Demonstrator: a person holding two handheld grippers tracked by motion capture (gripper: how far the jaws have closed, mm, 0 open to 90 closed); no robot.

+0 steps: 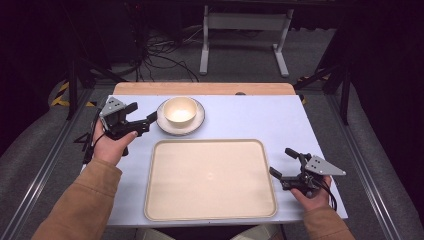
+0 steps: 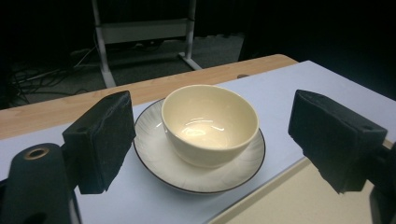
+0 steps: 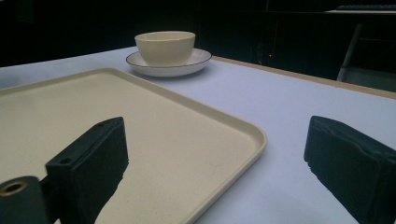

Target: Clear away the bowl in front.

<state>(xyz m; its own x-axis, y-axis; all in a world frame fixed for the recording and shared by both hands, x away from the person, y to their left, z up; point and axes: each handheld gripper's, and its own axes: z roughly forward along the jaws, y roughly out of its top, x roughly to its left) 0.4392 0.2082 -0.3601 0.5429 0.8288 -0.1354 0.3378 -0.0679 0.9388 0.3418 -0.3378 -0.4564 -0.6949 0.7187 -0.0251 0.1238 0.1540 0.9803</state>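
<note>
Cream tray [image 1: 210, 180] fills centre-bottom of the high view, on the table [image 1: 250, 120]. Above it, upper centre-left, a plate [image 1: 197, 125] w/ cream bowl [image 1: 180, 111] on it. Left gripper [image 1: 142, 124], mid-left, jaws wide, nothing held, aimed at bowl, just beside plate; hand [image 1: 110, 147] below it. Right gripper [image 1: 283, 163], lower right, jaws wide, nothing held, by tray's right edge.

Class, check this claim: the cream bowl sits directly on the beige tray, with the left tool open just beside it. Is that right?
Not quite. The cream bowl sits on a dark-rimmed saucer on the table beyond the beige tray, not on the tray. The high view shows this. The left tool is indeed open just beside it.
</note>
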